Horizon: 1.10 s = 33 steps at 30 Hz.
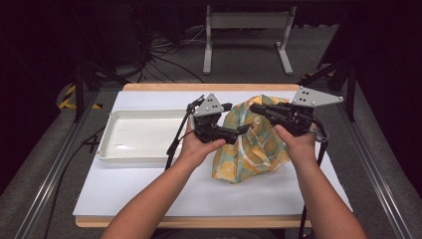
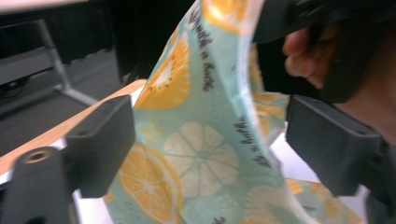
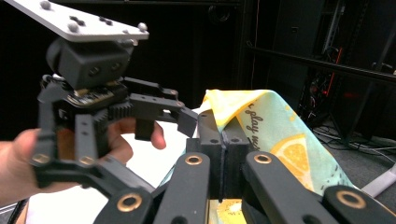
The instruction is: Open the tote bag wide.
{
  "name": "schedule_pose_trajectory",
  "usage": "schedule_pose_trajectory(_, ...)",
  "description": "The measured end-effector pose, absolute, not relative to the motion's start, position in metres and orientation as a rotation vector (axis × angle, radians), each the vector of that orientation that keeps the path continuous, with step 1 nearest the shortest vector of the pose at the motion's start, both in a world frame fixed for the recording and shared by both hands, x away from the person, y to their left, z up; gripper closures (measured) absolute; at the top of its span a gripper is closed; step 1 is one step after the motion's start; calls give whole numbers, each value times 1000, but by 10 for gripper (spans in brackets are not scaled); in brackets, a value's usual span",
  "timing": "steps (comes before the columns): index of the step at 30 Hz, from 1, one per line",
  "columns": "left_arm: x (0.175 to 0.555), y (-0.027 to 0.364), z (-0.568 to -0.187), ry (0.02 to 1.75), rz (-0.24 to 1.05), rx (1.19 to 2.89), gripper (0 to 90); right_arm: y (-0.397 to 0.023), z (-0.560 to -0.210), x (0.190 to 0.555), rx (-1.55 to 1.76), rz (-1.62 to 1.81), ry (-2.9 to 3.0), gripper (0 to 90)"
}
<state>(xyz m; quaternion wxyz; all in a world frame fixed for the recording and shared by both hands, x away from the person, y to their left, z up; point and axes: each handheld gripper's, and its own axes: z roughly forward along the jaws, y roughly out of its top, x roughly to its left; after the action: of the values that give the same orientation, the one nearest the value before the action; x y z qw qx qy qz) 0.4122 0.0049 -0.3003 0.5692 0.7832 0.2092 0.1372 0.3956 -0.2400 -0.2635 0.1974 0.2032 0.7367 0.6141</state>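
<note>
I am holding a gripper in each hand above a white mat [image 1: 149,184] that covers a wooden table [image 1: 199,222]. A teal cloth printed with orange and lemon slices [image 1: 251,144] rises in a peak between the two tools, at about 1 o'clock from the middle of the mat, with its lower folds resting on the mat toward 5 o'clock. My right gripper [image 1: 256,108] reaches in from 3 o'clock, and its jaws are pressed tightly together on the top edge of the cloth; in the right gripper view the fabric [image 3: 275,140] drapes away from the closed jaws toward 4 o'clock. My left gripper [image 1: 242,130] comes in from 9 o'clock with its jaws spread wide, and in the left gripper view the hanging cloth [image 2: 201,140] passes between them without either jaw closing on it; I cannot tell whether the fabric brushes the jaw on the left of that view. My left hand [image 1: 198,147] and right hand [image 1: 293,142] are near each other, with the cloth between them. An empty white tray [image 1: 142,155] lies at 9 o'clock, just beside my left gripper. The mat is bare along its near edge at 6 o'clock. Beyond the far table edge at 12 o'clock, a grey metal frame [image 1: 246,22] stands on the floor.
</note>
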Motion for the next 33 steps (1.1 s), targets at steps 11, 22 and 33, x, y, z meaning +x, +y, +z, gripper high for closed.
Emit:
schedule_pose_trajectory(11, 419, -1, -303, 525, 355, 1864, 586, -237, -264, 395, 552, 1733, 2067, 899)
schedule_pose_trajectory(22, 417, 2, -301, 508, 365, 1863, 886, -240, -266, 392, 551, 1727, 2066, 866)
schedule_pose_trajectory(33, 424, 7, -299, 539, 337, 1838, 886, -273, -270, 368, 587, 1732, 2024, 657)
